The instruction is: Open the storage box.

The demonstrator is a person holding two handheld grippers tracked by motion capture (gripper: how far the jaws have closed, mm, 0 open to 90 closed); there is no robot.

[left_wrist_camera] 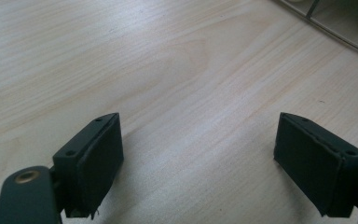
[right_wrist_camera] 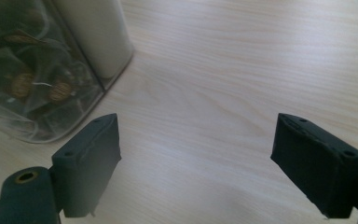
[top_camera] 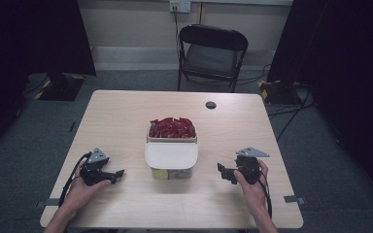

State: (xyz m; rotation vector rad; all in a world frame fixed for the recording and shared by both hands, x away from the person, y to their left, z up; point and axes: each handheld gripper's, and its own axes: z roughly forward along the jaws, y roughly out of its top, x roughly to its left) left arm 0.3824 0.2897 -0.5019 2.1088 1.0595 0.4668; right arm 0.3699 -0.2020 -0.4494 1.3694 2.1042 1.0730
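Note:
A clear plastic container [top_camera: 171, 172] with a white lid [top_camera: 171, 155] stands at the middle of the wooden table [top_camera: 121, 116]. Right behind it, an open tub holds several red packets [top_camera: 172, 127]. My left gripper [top_camera: 118, 174] rests to the left of the container, pointing toward it. In the left gripper view it [left_wrist_camera: 198, 140] is open over bare wood. My right gripper [top_camera: 222, 171] is to the container's right, pointing at it. Seen in the right gripper view, it [right_wrist_camera: 196, 140] is open with nothing between its pads, and the clear container [right_wrist_camera: 32, 84] with small wrapped items inside lies ahead to the left.
A small black round disc [top_camera: 211, 105] lies on the far part of the table. A black folding chair [top_camera: 211, 53] stands beyond the far edge. Dark stands and cables sit on the floor at both sides.

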